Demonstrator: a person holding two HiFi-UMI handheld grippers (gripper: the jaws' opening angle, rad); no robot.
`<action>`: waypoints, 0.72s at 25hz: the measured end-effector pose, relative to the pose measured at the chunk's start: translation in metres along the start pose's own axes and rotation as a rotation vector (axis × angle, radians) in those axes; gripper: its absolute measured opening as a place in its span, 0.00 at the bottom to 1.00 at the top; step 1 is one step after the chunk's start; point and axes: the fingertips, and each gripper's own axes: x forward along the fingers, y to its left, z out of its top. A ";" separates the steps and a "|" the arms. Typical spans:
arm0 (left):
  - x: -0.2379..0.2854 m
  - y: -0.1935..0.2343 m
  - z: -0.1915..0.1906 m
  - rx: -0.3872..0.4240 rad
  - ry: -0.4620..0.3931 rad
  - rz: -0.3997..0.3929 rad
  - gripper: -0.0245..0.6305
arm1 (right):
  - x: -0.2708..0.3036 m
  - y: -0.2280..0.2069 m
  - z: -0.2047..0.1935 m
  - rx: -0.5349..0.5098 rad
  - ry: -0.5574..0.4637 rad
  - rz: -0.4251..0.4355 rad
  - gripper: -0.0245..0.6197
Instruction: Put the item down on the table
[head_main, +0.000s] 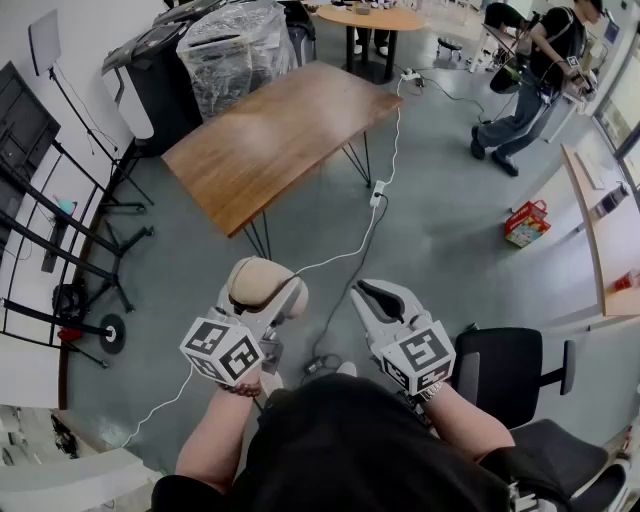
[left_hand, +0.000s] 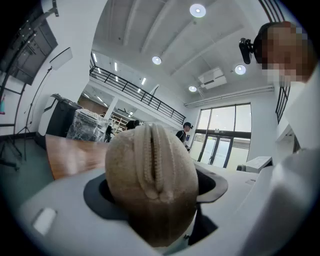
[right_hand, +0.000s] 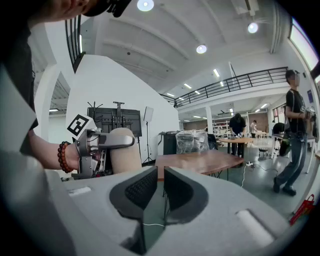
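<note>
- The left gripper is clamped on the beige zipped pouch, its jaws spread wide around the pouch's rounded body.
- The right gripper has its jaws together on nothing.
- The wooden worktop lies well apart, farther off, so only floor is under the pouch.
- Risks: the soft, bulging pouch could squeeze out of the jaws while carried.
- Letting go early would drop it short of the near edge.
- The white cable crosses the path.

Beige rounded zip pouch is clamped in your left tool, midair, well short of the bench.
</note>
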 end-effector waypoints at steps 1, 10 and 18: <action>0.004 -0.001 0.001 -0.007 -0.003 -0.004 0.61 | -0.001 -0.003 0.001 -0.001 -0.004 0.000 0.08; 0.023 -0.006 0.002 -0.126 -0.028 -0.020 0.61 | -0.004 -0.007 -0.001 0.000 0.002 0.051 0.16; 0.036 -0.001 0.002 -0.252 -0.037 -0.036 0.61 | 0.002 0.007 0.001 -0.020 0.016 0.129 0.30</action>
